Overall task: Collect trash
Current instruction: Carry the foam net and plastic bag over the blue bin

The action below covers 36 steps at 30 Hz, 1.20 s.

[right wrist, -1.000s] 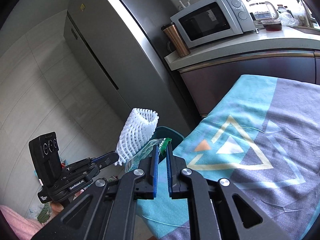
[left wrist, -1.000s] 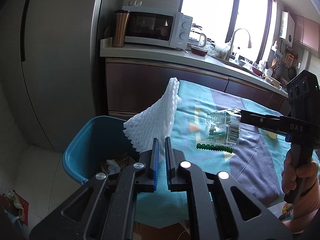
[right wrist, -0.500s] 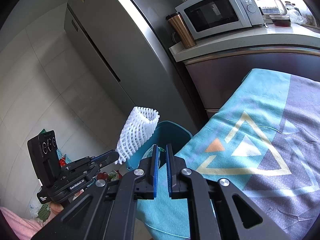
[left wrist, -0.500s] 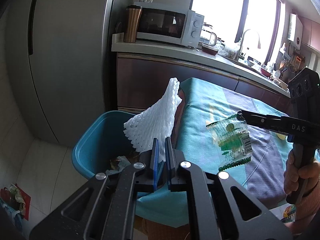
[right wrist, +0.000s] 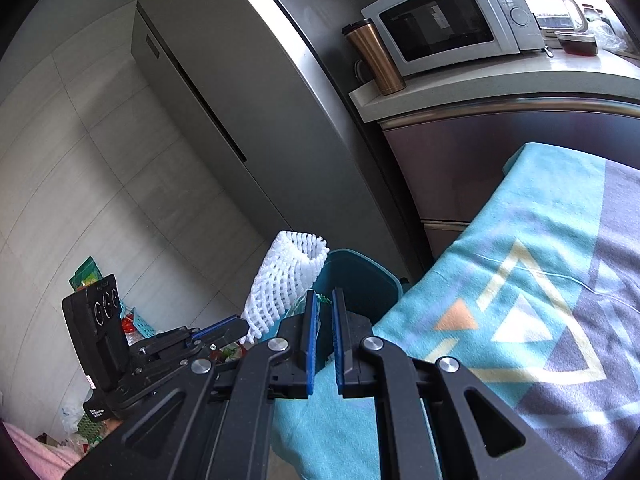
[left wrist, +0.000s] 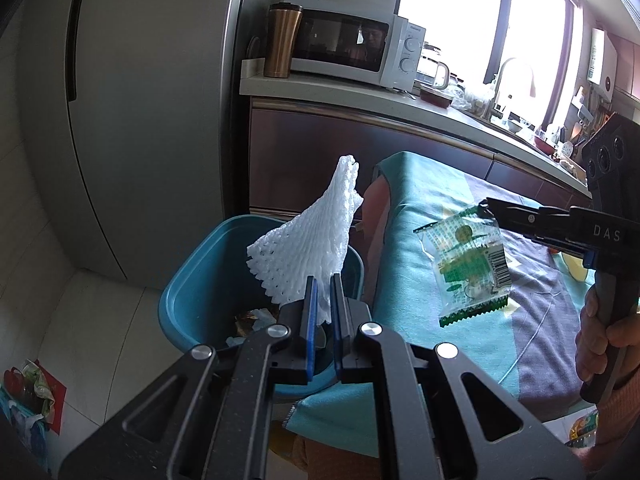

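Pinching the lower edge of a white foam fruit net (left wrist: 310, 246) between its blue pads, the left tool (left wrist: 324, 312) holds the net upright so it fans above and ahead of the fingertips, over the near rim of a teal trash bin (left wrist: 200, 280) that sits below and beyond it on the floor, with some scraps visible inside. To the right of that tool, the right tool (left wrist: 486, 209) grips the top corner of a clear green-printed snack wrapper (left wrist: 468, 264), which hangs down from its tips above the surface draped with a teal and grey cloth (left wrist: 420, 200). In the right wrist view, the right tool (right wrist: 323, 312) has its pads close together with a sliver of the wrapper (right wrist: 320, 300) showing between them, and the bin (right wrist: 360, 280) lies just beyond the tips, beside the cloth's edge. The left tool (right wrist: 240, 326) sits down-left of it, the net (right wrist: 286, 280) rising from its tips. Farther back stand a grey refrigerator (left wrist: 140, 120), a copper tumbler (left wrist: 282, 40) and a microwave (left wrist: 352, 50).
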Available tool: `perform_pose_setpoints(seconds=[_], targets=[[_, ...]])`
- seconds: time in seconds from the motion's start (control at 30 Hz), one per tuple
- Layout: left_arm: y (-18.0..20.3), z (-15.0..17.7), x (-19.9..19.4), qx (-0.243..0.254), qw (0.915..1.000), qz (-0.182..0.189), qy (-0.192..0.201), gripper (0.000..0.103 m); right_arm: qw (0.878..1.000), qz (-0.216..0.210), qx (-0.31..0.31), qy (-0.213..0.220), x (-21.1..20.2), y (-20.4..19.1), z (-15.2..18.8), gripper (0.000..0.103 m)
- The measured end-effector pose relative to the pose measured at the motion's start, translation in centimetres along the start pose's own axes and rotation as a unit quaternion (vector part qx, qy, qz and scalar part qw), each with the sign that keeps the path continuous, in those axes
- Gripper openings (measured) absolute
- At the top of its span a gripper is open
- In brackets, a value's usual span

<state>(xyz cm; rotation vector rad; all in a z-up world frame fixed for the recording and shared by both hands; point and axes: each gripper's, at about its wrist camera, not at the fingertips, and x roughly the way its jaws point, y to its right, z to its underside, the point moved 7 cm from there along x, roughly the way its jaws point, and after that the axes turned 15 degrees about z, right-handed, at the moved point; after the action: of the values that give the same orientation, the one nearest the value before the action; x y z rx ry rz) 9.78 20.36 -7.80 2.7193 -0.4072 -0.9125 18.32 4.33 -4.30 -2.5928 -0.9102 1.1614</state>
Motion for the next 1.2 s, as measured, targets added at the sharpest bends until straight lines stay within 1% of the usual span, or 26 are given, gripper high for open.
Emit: perform_pose_setpoints(seconds=[0.5, 0.83, 1.2], targets=[[-1.9, 0.3, 0.4, -0.012, 0.9998, -0.017, -0.004, 0.007, 1.000, -0.003, -0.002, -0.018, 2.8, -1.4, -1.1, 0.006], [-3.0, 0.7, 1.5, -0.024, 0.9992, -0.029, -0.015, 0.007, 0.999, 0.003, 0.002, -0.038, 5.0, -1.8, -0.8, 0.006], [-3.7, 0.8, 2.8, -0.032, 0.9987, -0.033, -0.024, 0.007, 0.998, 0.015, 0.004, -0.057, 6.9, -2.5, -0.4, 0.006]])
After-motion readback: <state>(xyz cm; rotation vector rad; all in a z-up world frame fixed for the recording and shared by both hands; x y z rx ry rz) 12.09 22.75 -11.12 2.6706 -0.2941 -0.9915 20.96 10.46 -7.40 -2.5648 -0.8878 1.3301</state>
